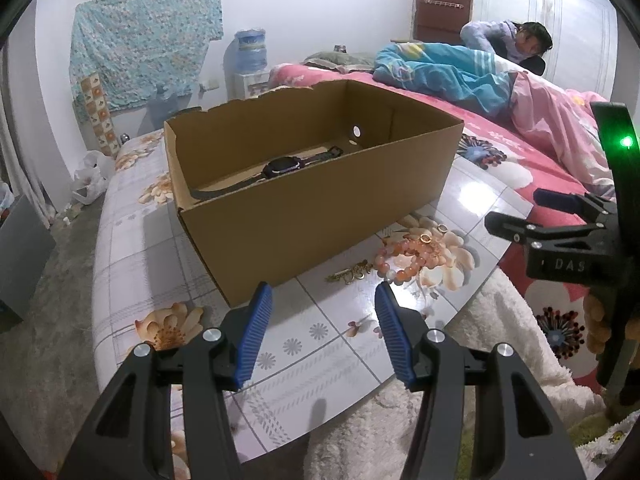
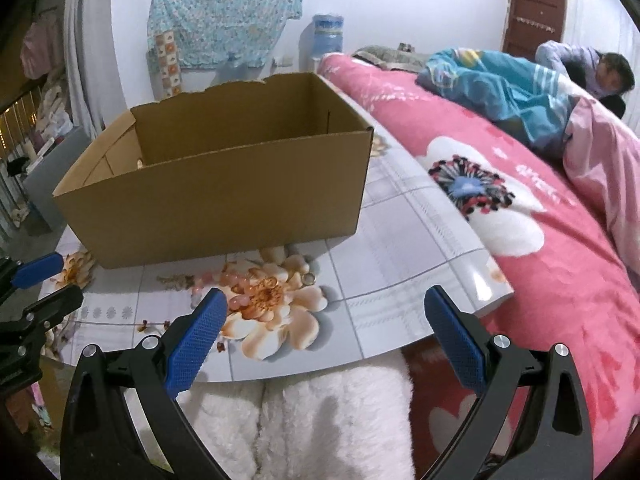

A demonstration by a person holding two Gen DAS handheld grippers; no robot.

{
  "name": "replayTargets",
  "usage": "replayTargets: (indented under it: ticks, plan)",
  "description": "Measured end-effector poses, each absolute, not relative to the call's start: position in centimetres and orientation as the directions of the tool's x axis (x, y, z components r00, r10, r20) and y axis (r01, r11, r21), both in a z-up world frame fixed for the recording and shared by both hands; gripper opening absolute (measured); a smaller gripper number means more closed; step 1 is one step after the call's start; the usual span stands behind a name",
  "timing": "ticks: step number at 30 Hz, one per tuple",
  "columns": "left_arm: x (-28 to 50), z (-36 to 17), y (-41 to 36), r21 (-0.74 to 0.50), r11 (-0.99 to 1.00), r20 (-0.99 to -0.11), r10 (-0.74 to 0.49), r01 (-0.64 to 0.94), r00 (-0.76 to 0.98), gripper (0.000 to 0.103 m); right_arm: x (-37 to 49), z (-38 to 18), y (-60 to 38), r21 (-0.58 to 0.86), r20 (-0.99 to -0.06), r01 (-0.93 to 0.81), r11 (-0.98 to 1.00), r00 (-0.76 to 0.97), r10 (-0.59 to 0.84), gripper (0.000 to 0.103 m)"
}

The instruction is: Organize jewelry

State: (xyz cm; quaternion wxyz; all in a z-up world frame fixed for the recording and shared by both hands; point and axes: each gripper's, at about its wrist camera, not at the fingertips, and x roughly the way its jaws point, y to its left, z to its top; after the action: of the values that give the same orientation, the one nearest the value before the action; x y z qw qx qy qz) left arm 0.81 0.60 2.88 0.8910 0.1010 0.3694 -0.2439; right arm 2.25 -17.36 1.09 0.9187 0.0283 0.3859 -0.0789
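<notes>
An open cardboard box [image 1: 320, 200] stands on a flowered tabletop [image 1: 320, 332]; it also shows in the right wrist view [image 2: 224, 196]. A black wristwatch [image 1: 280, 168] lies inside it. In front of the box lie a pink bead bracelet [image 1: 404, 260], a gold chain piece [image 1: 350, 274] and two gold rings [image 1: 425, 239]. The bracelet [image 2: 240, 284] and a ring [image 2: 308, 279] also show in the right wrist view. My left gripper [image 1: 324, 296] is open and empty, just short of the chain. My right gripper [image 2: 324, 304] is open and empty, near the table's front edge; it also shows in the left wrist view [image 1: 516, 214].
The tabletop rests on a bed with a pink flowered blanket [image 2: 520, 240] and a white fleece cover [image 2: 320, 420]. A person [image 1: 516, 40] sits at the far end beside a blue quilt [image 1: 440, 68]. A water dispenser [image 1: 250, 60] stands by the wall.
</notes>
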Motion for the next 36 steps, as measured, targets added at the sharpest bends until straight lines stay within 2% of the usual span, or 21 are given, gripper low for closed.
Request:
replayTargets:
  ticks: [16,36]
  plan:
    - [0.3,3.5,-0.3,0.022,0.849,-0.694,-0.368,0.528,0.619,0.056,1.8,1.9,-18.6,0.104,-0.654,0.143,0.984,0.756,-0.04,0.095]
    - [4.5,2.6,-3.0,0.036,0.857,-0.746,-0.319,0.514,0.585,0.057,7.7,0.6,-18.5,0.169,-0.705,0.0,0.986,0.699,0.121,0.095]
